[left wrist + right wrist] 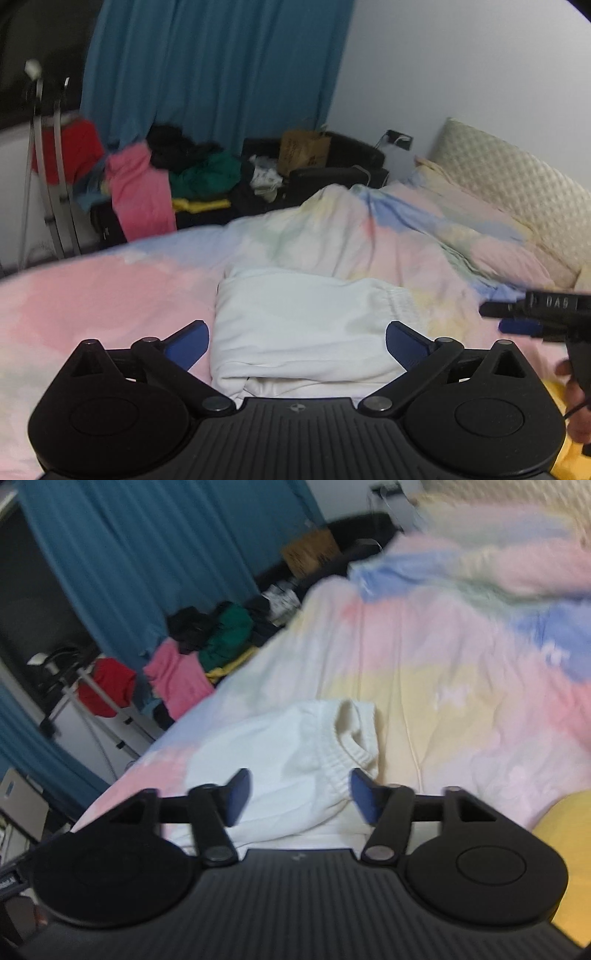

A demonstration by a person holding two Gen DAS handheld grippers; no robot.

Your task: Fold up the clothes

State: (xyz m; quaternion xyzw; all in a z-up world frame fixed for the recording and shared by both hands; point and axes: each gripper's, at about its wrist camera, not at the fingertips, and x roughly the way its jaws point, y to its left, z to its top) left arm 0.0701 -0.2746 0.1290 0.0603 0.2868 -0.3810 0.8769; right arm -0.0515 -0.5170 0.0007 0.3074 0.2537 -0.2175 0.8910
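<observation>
A folded white garment [295,302] lies flat on the pastel duvet [110,295]. Its elastic waistband [343,753] points toward the pillows. My left gripper [296,326] hovers over the near part of the garment, jaws wide open, with nothing pressed between the blue pads [188,347]. My right gripper [299,775] also stands open above the white garment [280,738], its pads clear of the cloth. In the left wrist view the right gripper [495,318] enters from the right edge, held by a hand [576,387].
A yellow cloth [565,834] lies on the bed at the near right. A bunched duvet and pillow [517,192] fill the far right. Beyond the bed lie a clothes pile [177,177], a paper bag [303,151], a tripod [48,166] and a blue curtain [214,66].
</observation>
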